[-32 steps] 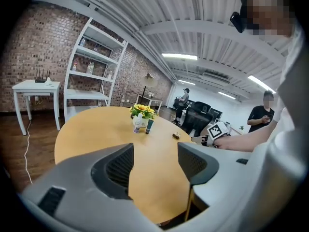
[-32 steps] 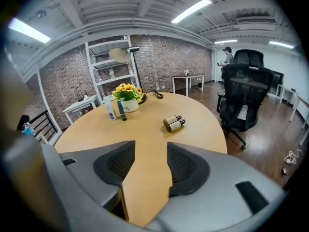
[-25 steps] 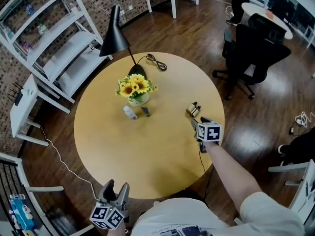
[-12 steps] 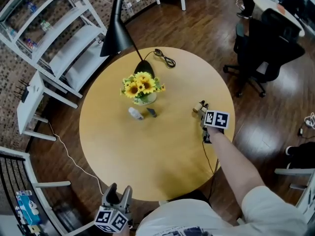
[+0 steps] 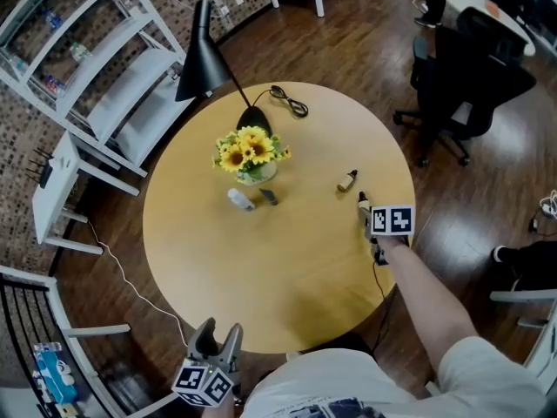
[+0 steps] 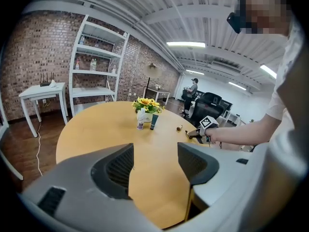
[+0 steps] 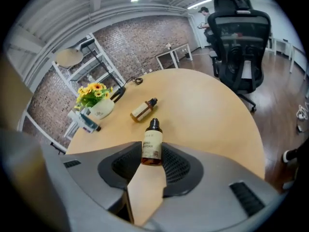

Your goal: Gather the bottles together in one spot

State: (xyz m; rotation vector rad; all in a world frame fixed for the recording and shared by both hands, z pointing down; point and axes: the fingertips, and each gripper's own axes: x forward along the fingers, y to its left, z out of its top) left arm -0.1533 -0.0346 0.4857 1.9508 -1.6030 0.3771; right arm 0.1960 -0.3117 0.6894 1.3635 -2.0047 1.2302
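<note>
**Your right gripper's [image 5: 364, 200] jaws are closing on an amber bottle [image 7: 152, 146].**

Head view: it hangs over the table's [image 5: 261, 268] right side, with a second amber bottle [image 5: 347, 181] lying just to its upper left and a white bottle [image 5: 237, 200] beside the sunflowers [image 5: 248, 151]. Left gripper view: your left gripper [image 6: 154, 166] gapes empty. Right gripper view: both jaws touch the amber bottle, lower centre.

A cream short-sleeved shirt [image 5: 348, 380] is worn; the left tongs [image 6: 155, 154] are grey.
</note>
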